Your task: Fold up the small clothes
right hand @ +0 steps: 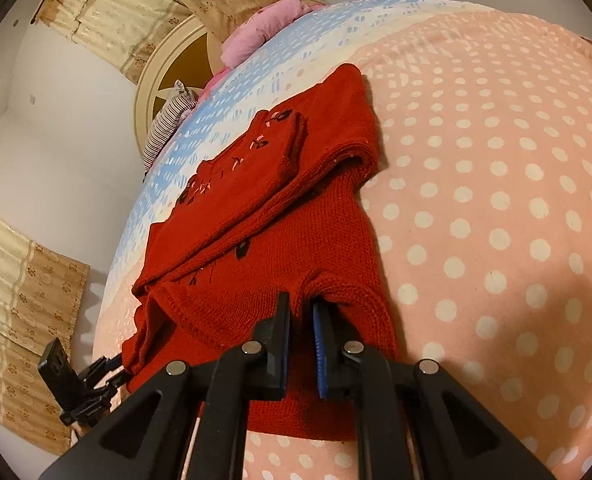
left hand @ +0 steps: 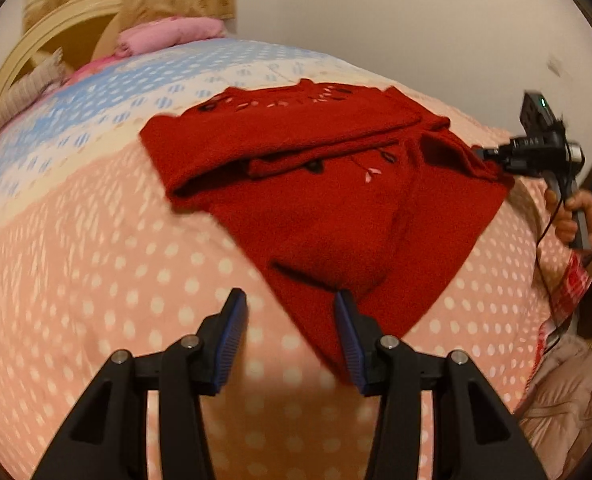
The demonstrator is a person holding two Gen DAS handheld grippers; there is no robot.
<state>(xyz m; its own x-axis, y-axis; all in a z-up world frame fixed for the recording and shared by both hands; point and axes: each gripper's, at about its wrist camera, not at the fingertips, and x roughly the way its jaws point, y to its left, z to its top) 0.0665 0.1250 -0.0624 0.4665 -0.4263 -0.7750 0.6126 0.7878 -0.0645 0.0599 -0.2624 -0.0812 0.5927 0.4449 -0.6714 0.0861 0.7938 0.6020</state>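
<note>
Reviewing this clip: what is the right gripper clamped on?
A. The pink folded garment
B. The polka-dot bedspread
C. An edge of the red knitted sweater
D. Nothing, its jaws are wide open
C: the right gripper has its jaws nearly closed on the red sweater edge.

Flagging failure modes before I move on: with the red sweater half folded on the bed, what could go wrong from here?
1. The right gripper pinches only the knitted edge of the red sweater; it could slip out.
2. The left gripper is open, with the hem beside one finger, so pulling may drag the unheld side.
3. The folded sleeve lies loose and may unfold.
</note>
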